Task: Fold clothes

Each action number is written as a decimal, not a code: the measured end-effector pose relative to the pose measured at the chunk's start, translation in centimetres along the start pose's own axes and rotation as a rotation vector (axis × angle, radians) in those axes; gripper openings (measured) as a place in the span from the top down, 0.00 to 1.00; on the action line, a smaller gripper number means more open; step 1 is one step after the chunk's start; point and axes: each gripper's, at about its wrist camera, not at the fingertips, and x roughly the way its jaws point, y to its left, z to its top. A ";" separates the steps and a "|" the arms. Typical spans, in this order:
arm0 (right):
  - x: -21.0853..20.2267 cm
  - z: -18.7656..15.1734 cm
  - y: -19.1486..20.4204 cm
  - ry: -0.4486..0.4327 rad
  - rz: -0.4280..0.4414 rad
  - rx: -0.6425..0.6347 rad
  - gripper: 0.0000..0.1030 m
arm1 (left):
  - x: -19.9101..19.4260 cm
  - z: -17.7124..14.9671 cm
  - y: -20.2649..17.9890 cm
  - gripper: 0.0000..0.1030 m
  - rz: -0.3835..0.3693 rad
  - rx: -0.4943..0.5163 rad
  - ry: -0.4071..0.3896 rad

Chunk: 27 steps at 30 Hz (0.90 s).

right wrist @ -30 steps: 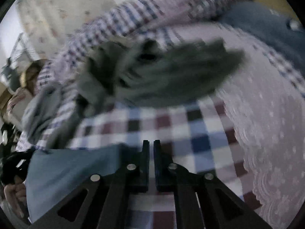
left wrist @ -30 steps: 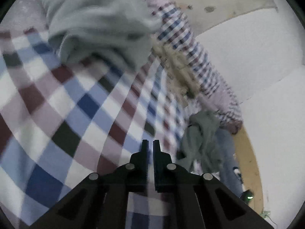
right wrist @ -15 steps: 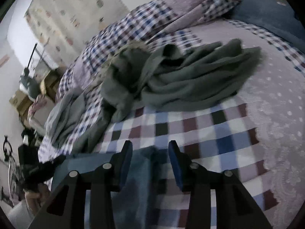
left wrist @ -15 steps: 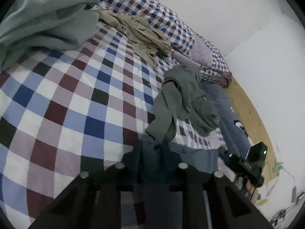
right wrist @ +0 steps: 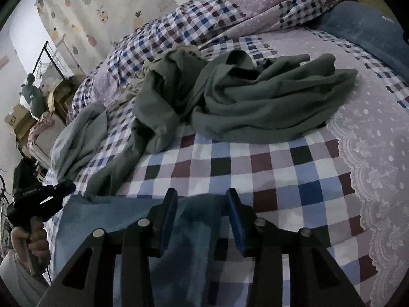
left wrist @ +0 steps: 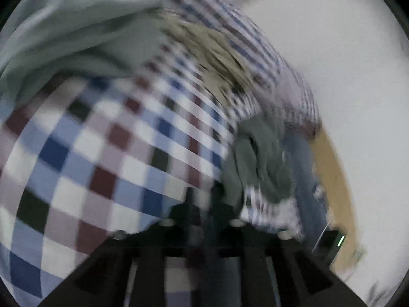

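Note:
A blue garment [right wrist: 122, 232] lies flat on the checked bed sheet [right wrist: 281, 179], near the front edge. My right gripper [right wrist: 202, 199] is open, and its blue-padded fingers straddle a fold of that garment. The left gripper [right wrist: 41, 199] shows at the garment's left corner, held by a hand [right wrist: 30, 240]. In the left wrist view everything is smeared by motion. There my left gripper [left wrist: 204, 197] hangs low over the sheet [left wrist: 89, 153], and the gap between its fingers is unclear. A crumpled dark green garment [right wrist: 255, 102] lies beyond the blue one.
A pale grey-green garment [right wrist: 76, 138] and a beige one [right wrist: 139, 76] lie further back on the left. A rolled checked quilt [right wrist: 204, 18] runs along the far side, with a blue pillow [right wrist: 370, 30] at the right. Shelves and boxes [right wrist: 30, 107] stand beside the bed.
My right gripper went from shut to wide open over the blue garment. The left gripper opened half a second ago; now its view swings and blurs, with its fingers seemingly closer together.

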 end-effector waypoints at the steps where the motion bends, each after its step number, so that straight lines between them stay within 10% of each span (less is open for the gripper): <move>1: 0.0 0.0 0.1 -0.001 0.001 0.000 0.59 | 0.2 -0.2 -1.4 0.47 0.014 0.074 0.012; 5: 0.0 -0.1 0.7 0.004 -0.001 -0.019 0.59 | 2.8 -0.8 -4.6 0.47 0.105 0.240 0.094; 8: -0.2 -0.2 0.9 0.004 -0.011 -0.035 0.58 | 4.1 -0.7 -4.4 0.92 0.153 0.233 0.103; 10: -0.2 -0.2 0.8 0.004 -0.013 -0.036 0.59 | 4.3 -0.7 -3.6 0.94 0.141 0.208 0.103; 18: -0.2 -0.1 1.2 -0.010 -0.017 -0.057 0.76 | -0.4 0.1 -1.5 0.99 0.004 0.058 -0.134; 19: -0.3 -0.1 1.4 -0.013 -0.018 -0.063 0.92 | -0.2 0.2 -1.3 0.98 0.001 0.055 -0.119; 25: -0.3 0.0 0.6 -0.018 -0.068 -0.052 0.91 | 1.7 0.2 -0.1 0.96 0.103 0.033 -0.050; 27: 0.0 0.0 0.4 -0.005 -0.066 -0.045 0.90 | 1.4 0.3 0.6 0.76 0.156 0.009 -0.066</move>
